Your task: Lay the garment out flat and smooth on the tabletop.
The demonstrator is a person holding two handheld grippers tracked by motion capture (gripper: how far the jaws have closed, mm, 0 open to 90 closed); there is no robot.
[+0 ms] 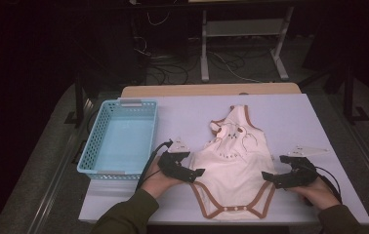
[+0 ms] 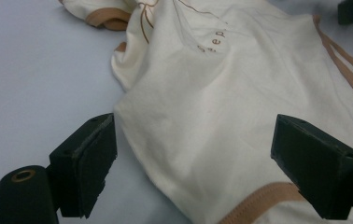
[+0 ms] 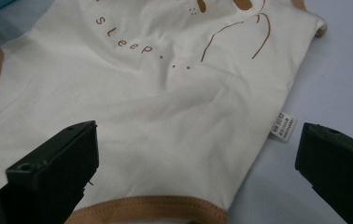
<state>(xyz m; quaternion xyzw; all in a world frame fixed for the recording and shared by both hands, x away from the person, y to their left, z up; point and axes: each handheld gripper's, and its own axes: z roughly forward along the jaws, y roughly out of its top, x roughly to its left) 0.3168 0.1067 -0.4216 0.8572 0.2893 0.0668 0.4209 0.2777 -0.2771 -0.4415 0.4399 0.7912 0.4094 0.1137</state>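
Observation:
A cream baby bodysuit with brown trim lies flat on the white table, neck end away from the person. My left gripper sits at its lower left edge. In the left gripper view the jaws of the left gripper stand wide apart, with the bodysuit side edge lying between them, untouched by the pads. My right gripper is at the lower right edge, open. In the right gripper view the right gripper straddles the bodysuit hem corner, and a small white label shows.
A light blue plastic basket stands at the left of the table, close behind the left hand. Beyond the table are a dark floor with cables and a metal stand. The table surface to the right of the bodysuit is bare.

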